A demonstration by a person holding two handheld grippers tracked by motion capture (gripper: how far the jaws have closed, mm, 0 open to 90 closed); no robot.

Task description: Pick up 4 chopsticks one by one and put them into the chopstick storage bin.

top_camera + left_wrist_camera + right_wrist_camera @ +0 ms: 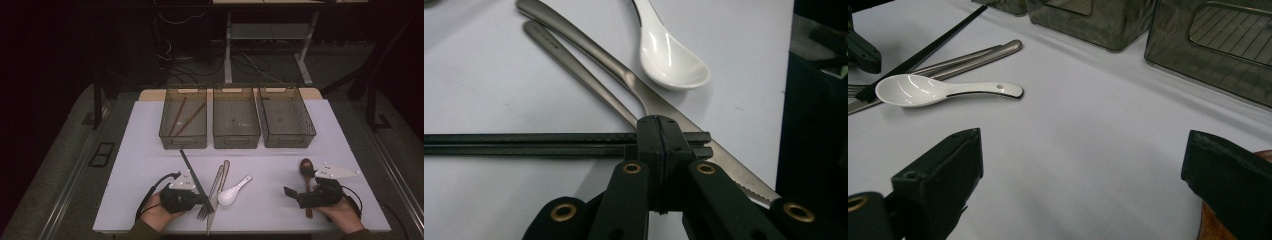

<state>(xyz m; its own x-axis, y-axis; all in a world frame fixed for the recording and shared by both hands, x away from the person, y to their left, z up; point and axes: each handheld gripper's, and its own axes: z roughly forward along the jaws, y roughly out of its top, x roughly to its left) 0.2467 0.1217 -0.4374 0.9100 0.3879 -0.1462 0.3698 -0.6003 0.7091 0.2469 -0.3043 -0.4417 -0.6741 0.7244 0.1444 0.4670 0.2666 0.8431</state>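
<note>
Jaws of left gripper [659, 145] pressed together on black chopsticks [524, 143], which lie across the knife [704, 135] and fork [574, 70] on the counter [150, 140], near the white spoon [669, 55]. Right gripper [1083, 175]: jaws wide apart, nothing held, wooden spoon [306, 167] just beside it.

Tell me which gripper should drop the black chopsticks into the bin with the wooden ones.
Left. The left gripper is already shut on the black chopsticks, and the left bin sits ahead on its side. The right gripper is open beside the wooden spoon.
</note>
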